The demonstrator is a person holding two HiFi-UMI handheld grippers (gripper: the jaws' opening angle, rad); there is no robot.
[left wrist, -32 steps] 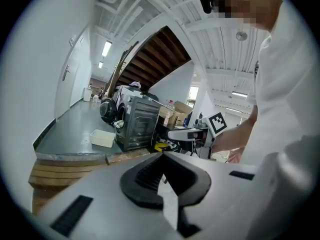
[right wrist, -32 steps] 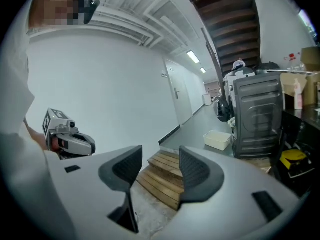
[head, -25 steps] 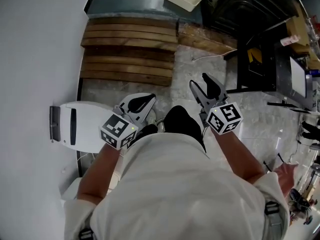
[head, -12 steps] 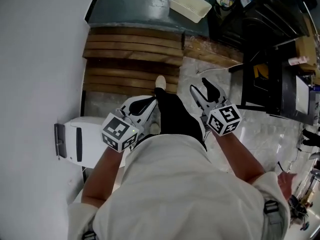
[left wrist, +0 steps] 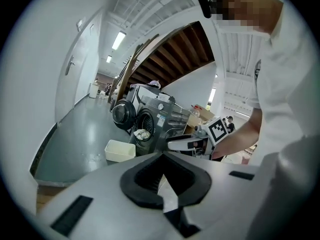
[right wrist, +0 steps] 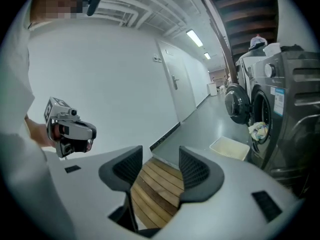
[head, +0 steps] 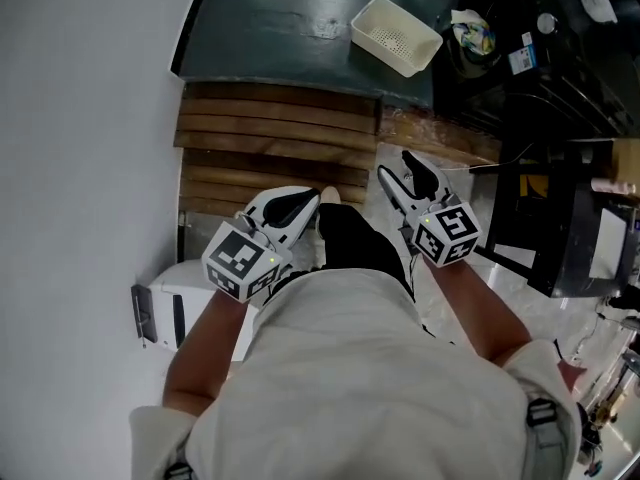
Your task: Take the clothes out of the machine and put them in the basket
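Okay, nothing grabbed yet. Both tools are carried out in front of the person's body, aimed across the wooden planks (head: 280, 133) toward the machine (right wrist: 287, 114); looks like the approach. Left hand-held gripper (left wrist: 162, 156): jaws together, empty. Right hand-held gripper (right wrist: 160, 156): jaws apart, empty, only planks showing between them, probably pre-opened for the first grab. Clothes (head: 473, 36) sit bunched in the machine's open mouth, well apart from both grippers. The white basket (head: 385, 56) stands empty on the floor just beside the machine, probably parked there so each piece needs only a short move.
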